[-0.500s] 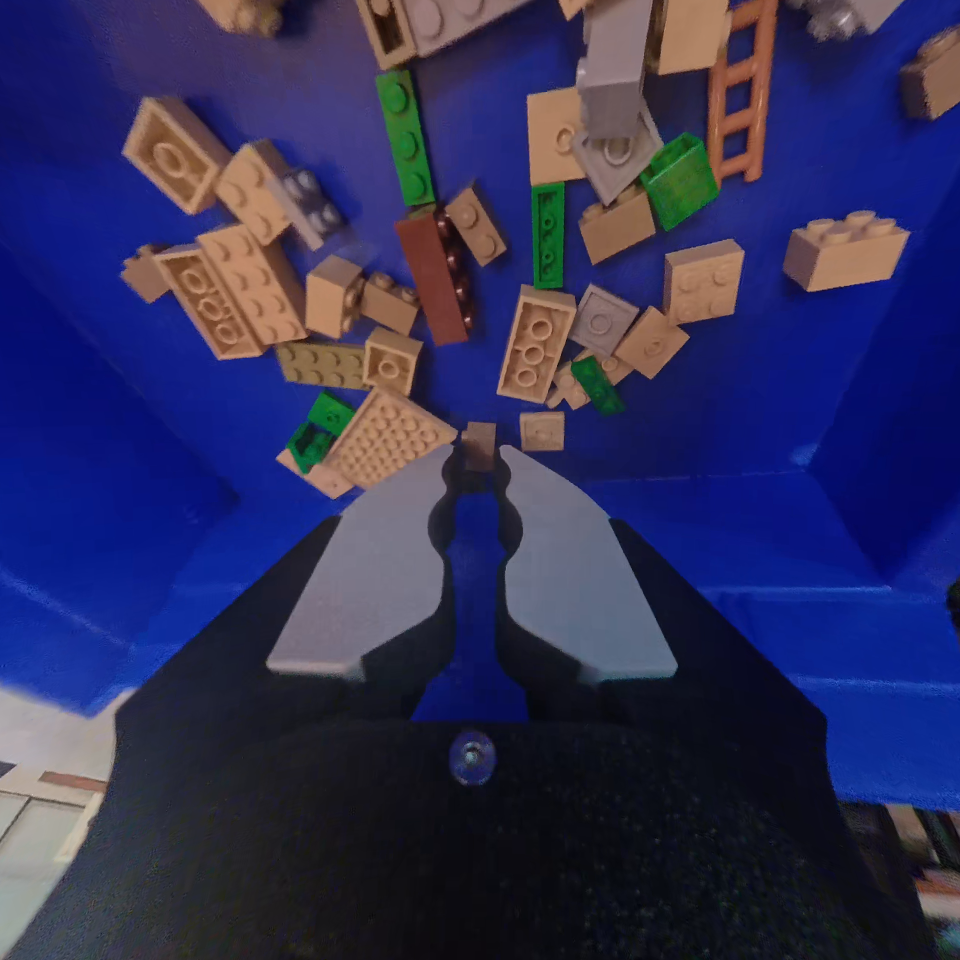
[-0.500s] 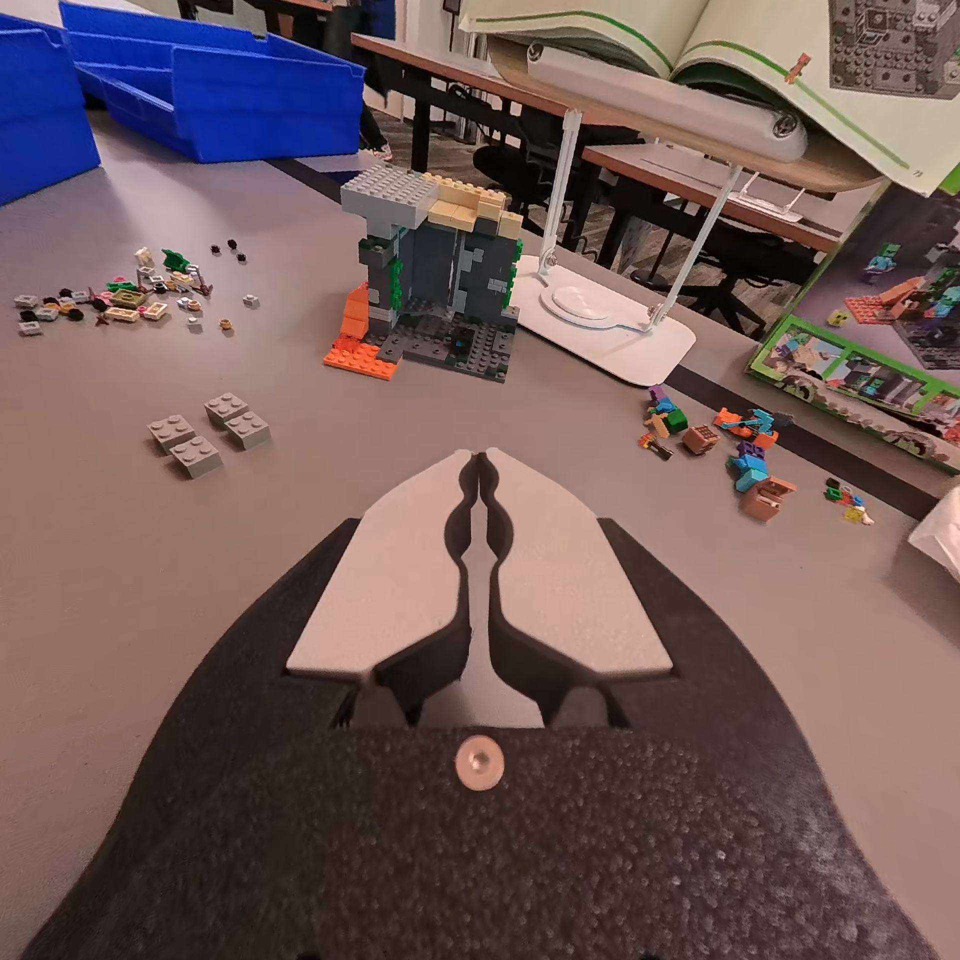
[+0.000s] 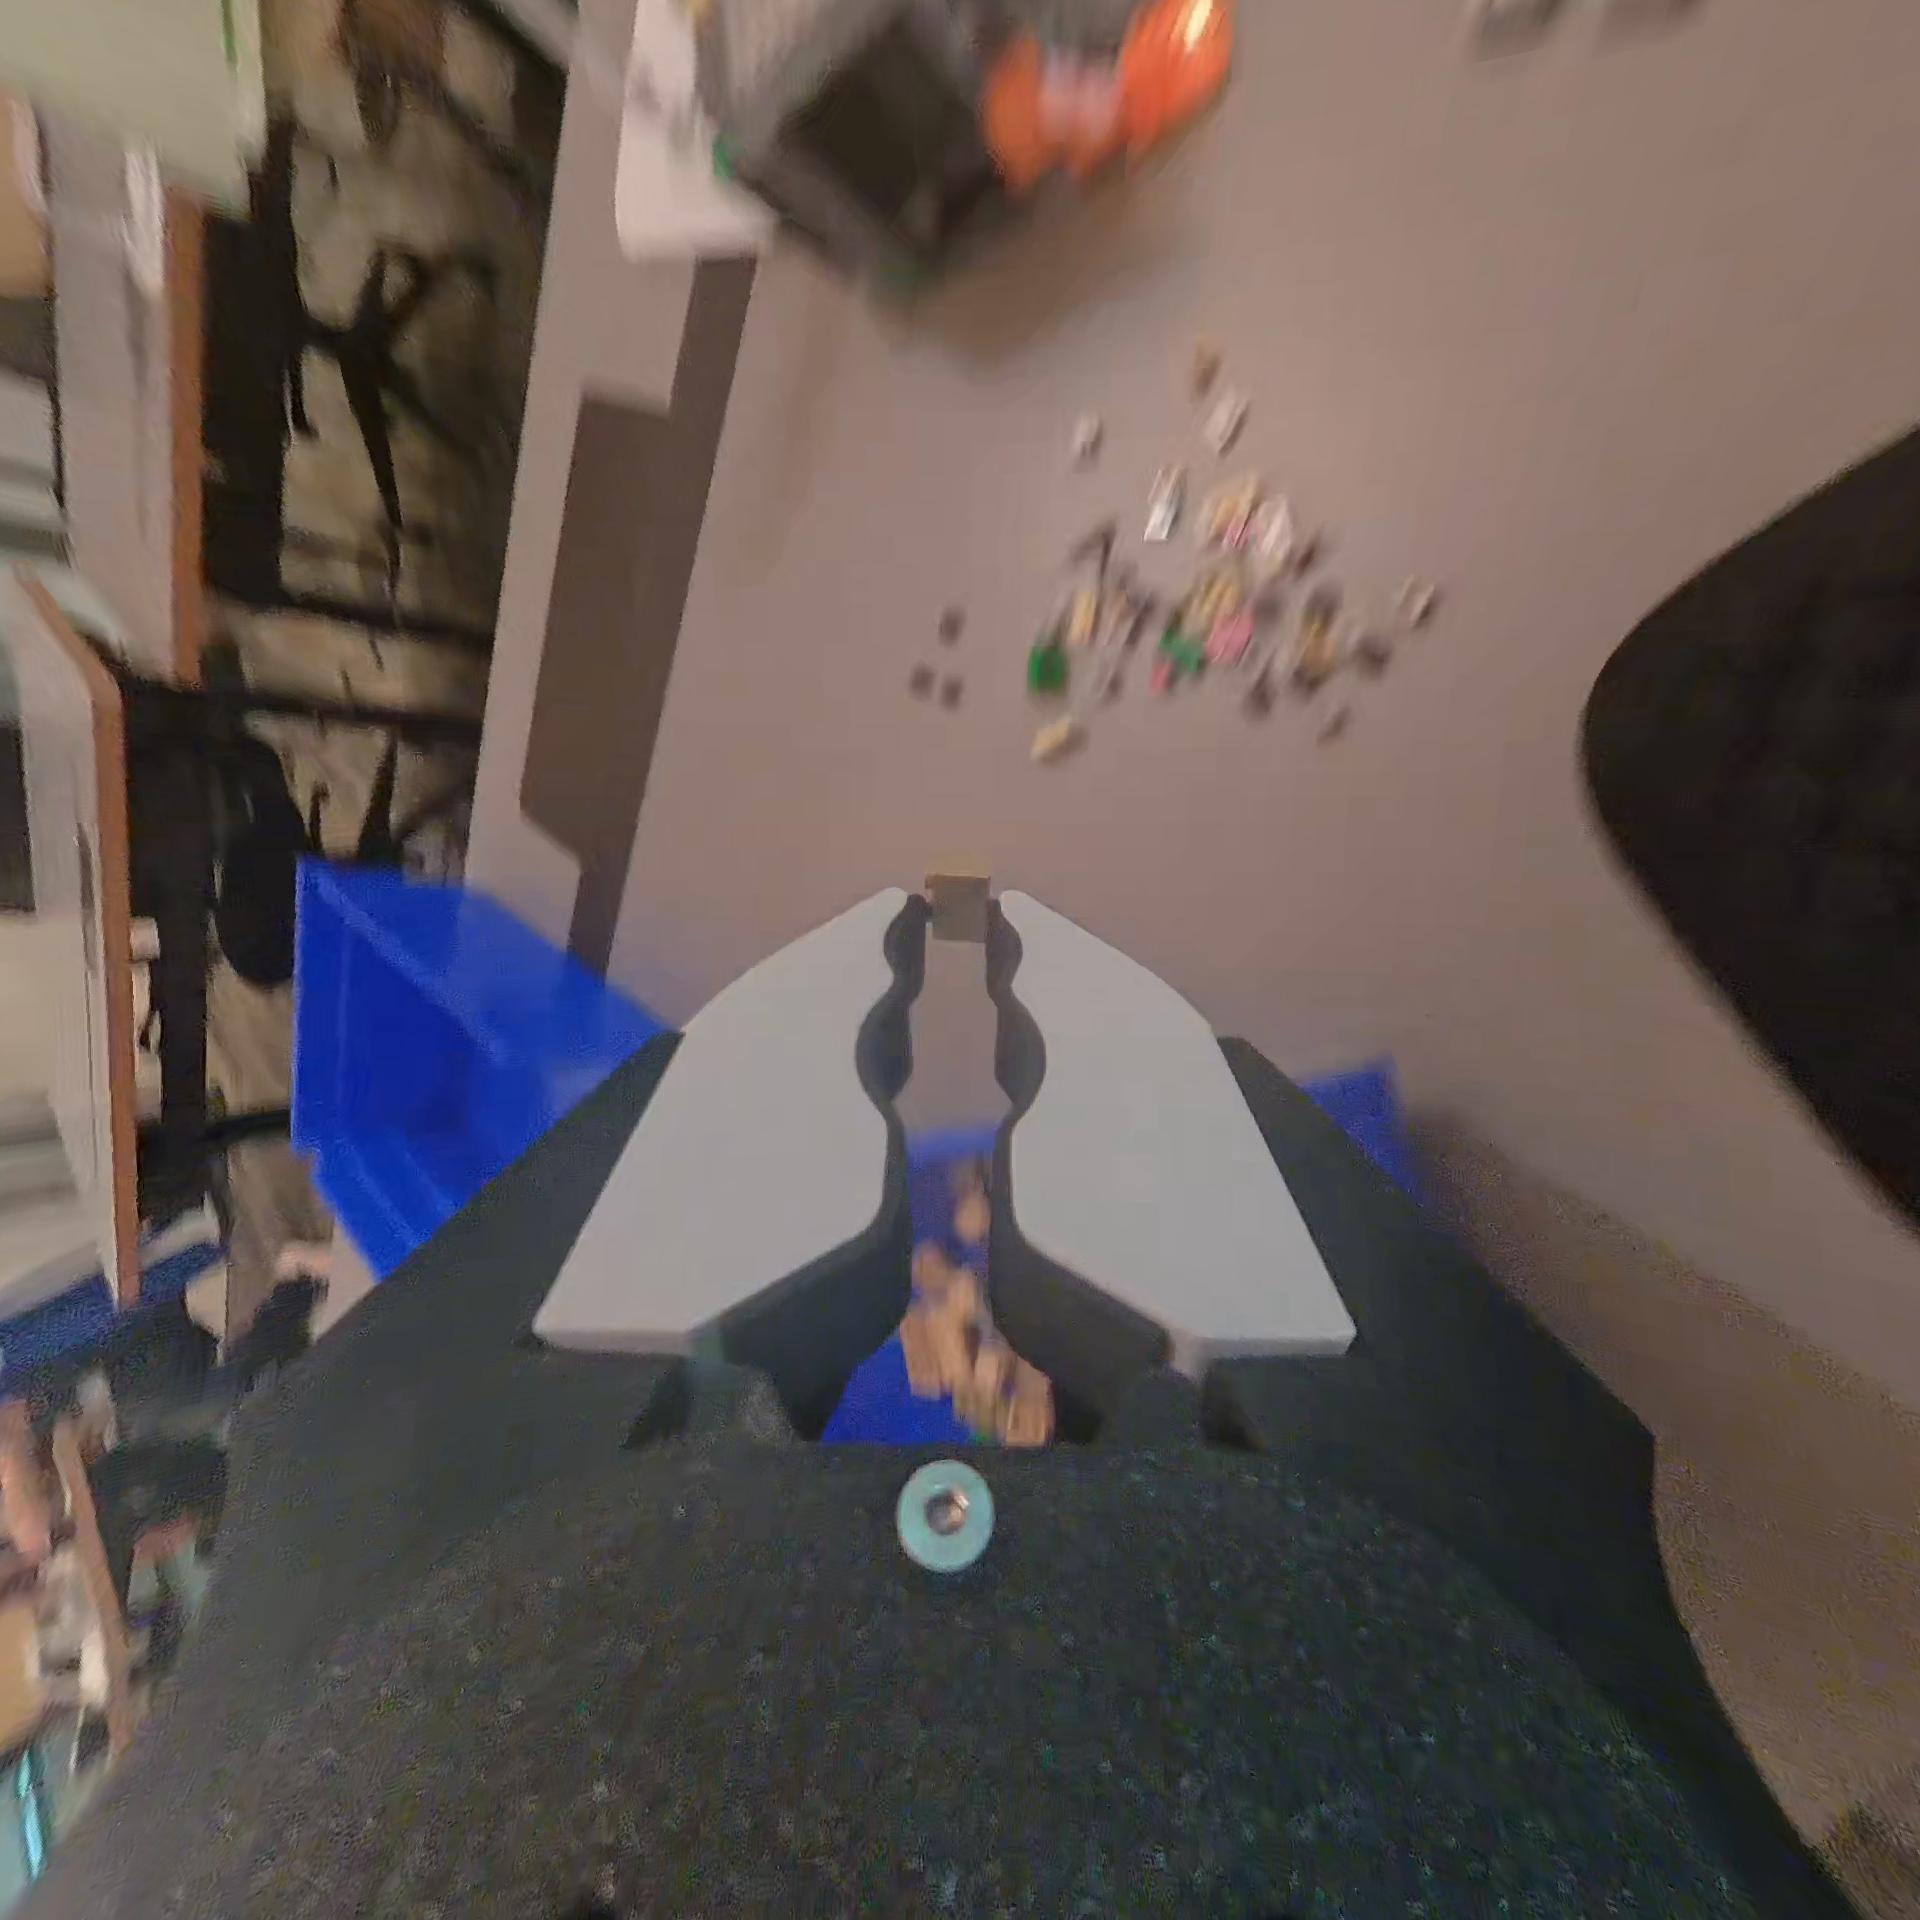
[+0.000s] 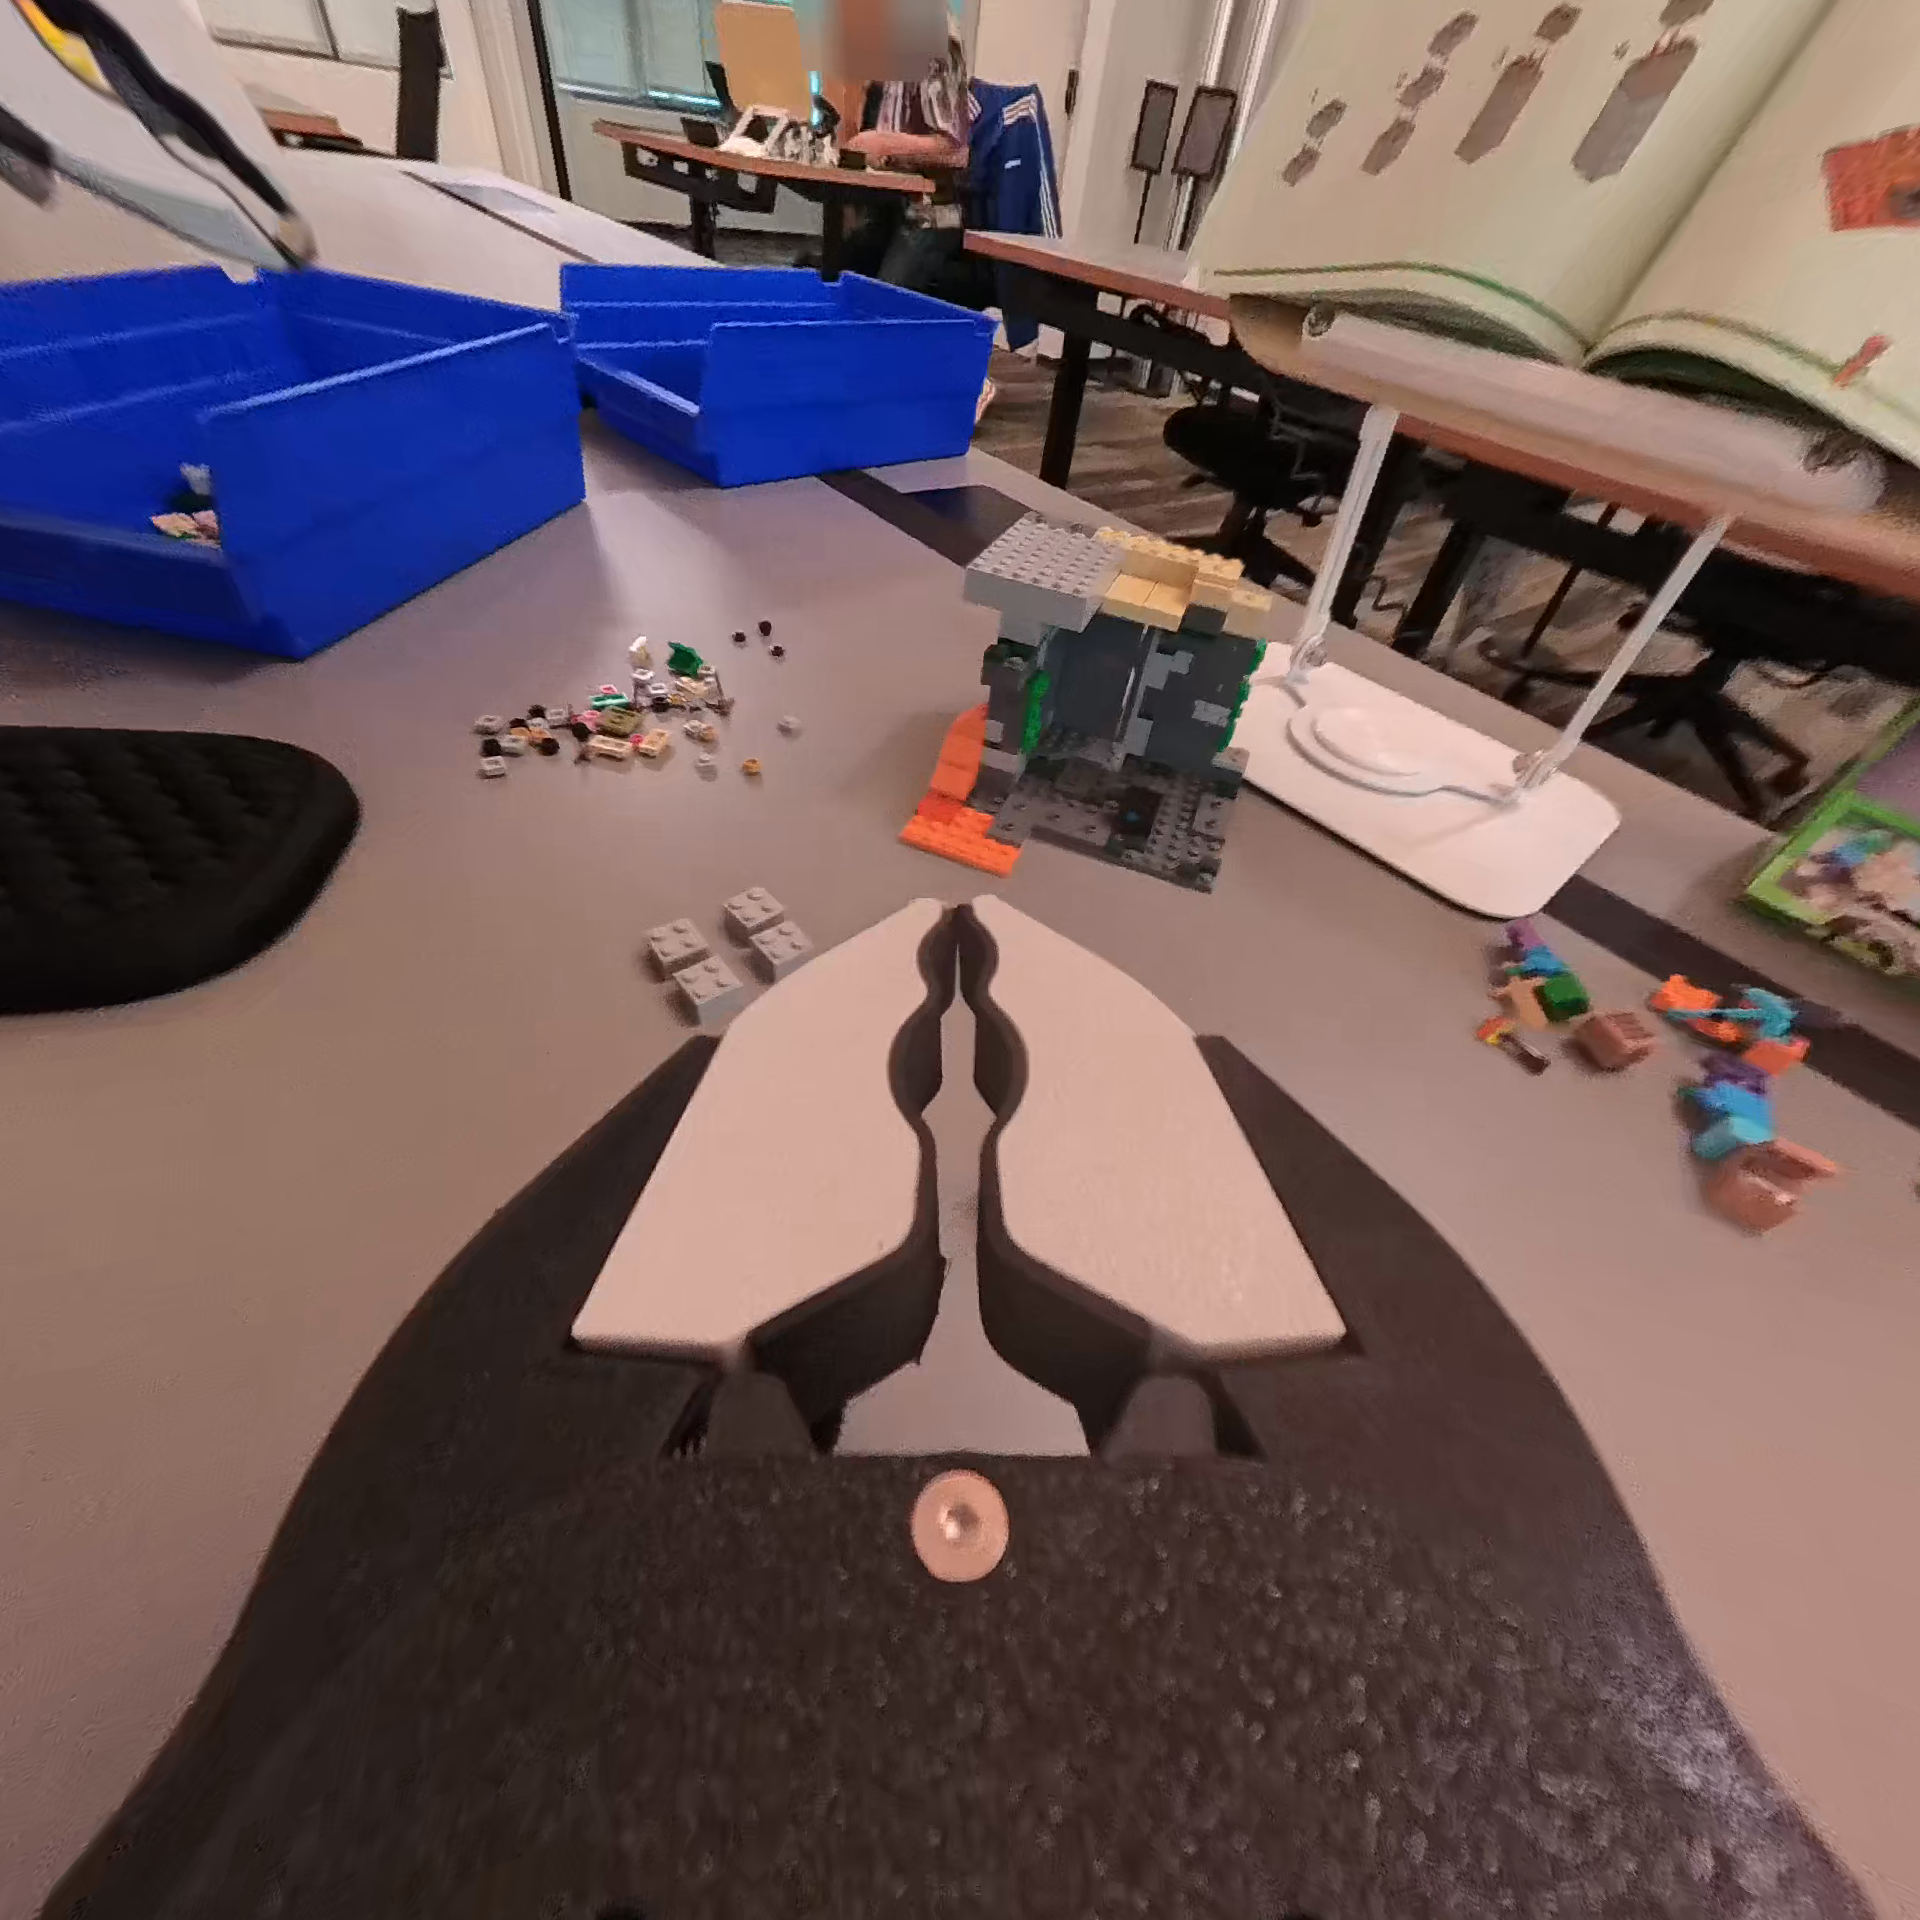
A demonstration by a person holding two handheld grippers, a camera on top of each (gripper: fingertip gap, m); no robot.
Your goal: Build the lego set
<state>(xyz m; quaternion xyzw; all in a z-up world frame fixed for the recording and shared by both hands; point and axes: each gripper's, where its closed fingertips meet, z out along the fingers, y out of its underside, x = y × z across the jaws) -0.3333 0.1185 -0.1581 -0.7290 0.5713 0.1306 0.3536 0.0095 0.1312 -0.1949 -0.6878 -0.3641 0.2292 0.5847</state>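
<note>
My left gripper [image 3: 958,916] is shut on a small tan brick [image 3: 958,906], pinched at the very fingertips and held in the air above the grey table [image 3: 1351,935]. The left wrist view is blurred by motion. Below it, between the fingers, shows the blue bin [image 3: 436,1039] with tan bricks [image 3: 966,1340] in it. My right gripper [image 4: 954,914] is shut with nothing between its pads, low over the table [image 4: 416,1143]. Several grey square bricks [image 4: 727,951] lie just left of its tips. The grey and orange brick build [image 4: 1112,707] stands beyond it.
Two blue bins [image 4: 312,447] [image 4: 779,364] stand at the back left. A pile of small loose pieces [image 4: 613,717] lies before them. A black textured pad [image 4: 135,862] lies at the left, a white stand base [image 4: 1434,800] with an open booklet at the right, and coloured pieces [image 4: 1662,1049] below it. The left gripper's tips are roughly 35 cm from the right gripper's.
My left gripper has come up out of the blue bin with the tan brick between its tips and swung toward the table. My right gripper stays shut; its view has drawn back.
</note>
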